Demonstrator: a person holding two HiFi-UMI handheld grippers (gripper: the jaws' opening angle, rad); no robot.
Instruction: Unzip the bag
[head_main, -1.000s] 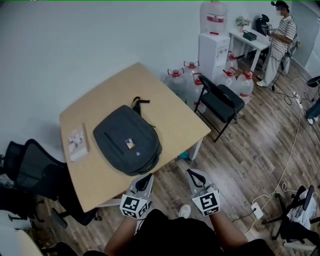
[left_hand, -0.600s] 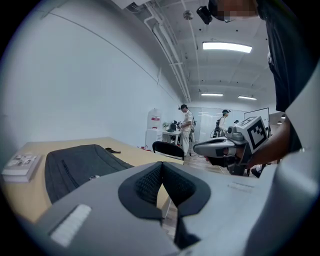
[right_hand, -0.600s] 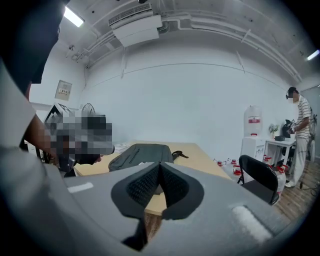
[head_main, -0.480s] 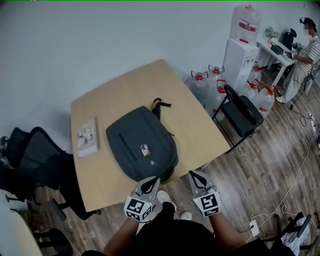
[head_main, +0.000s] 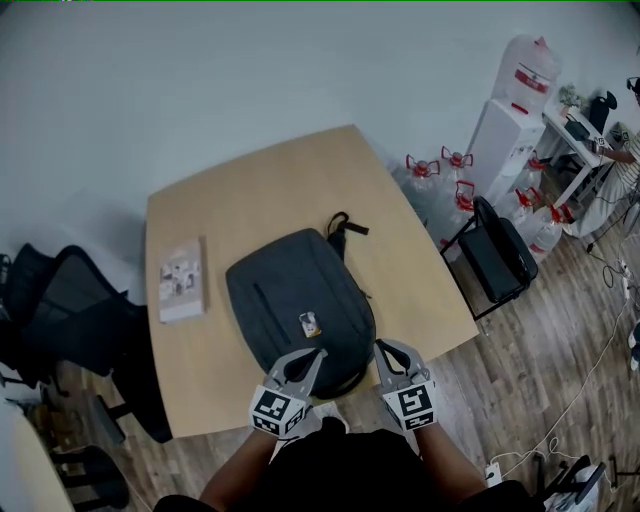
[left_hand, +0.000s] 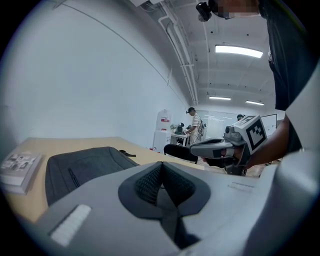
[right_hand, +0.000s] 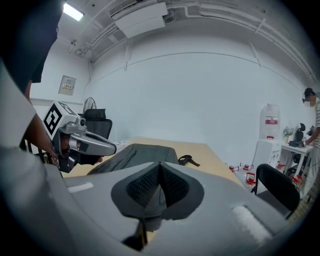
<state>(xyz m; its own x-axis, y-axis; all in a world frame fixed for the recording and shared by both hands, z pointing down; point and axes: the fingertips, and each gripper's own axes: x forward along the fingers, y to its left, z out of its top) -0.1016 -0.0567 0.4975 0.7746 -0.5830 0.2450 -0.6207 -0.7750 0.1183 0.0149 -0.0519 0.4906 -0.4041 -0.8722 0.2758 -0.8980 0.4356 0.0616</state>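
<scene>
Your left tongs (head_main: 316, 353) and right tongs (head_main: 381, 347) stay pressed together on nothing, but you've stepped in, bringing their tips to the near end of the bag (head_main: 300, 300) lying flat on the tabletop (head_main: 260, 190), so the zip is likely within reach.

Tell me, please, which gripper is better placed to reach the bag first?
Left, narrowly. In the head view the left gripper overlaps the near edge of the bag, while the right gripper sits just beside its corner. Both are shut and empty.
</scene>
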